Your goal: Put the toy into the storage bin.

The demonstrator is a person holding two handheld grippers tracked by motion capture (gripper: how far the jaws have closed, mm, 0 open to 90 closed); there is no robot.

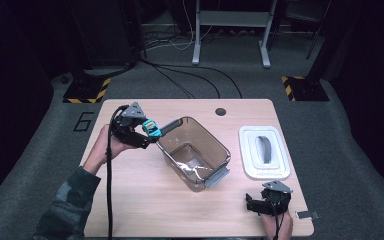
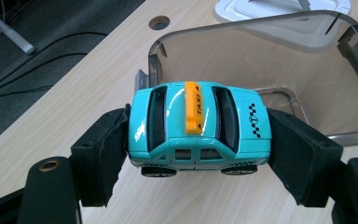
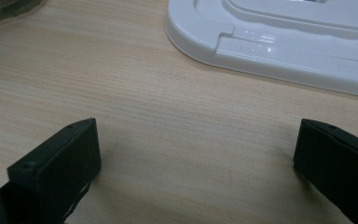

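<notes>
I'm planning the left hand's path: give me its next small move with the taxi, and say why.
Probably carry it a little further over the clear bin's opening, then lower. The left gripper is shut on the toy taxi just short of the near rim; the bin looks empty and its white lid lies aside.

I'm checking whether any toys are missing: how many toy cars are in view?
1. The turquoise taxi is clamped front and back between the left gripper fingers, held by the near-left rim of the clear bin. The bin looks empty, though its glare could hide something small.
</notes>
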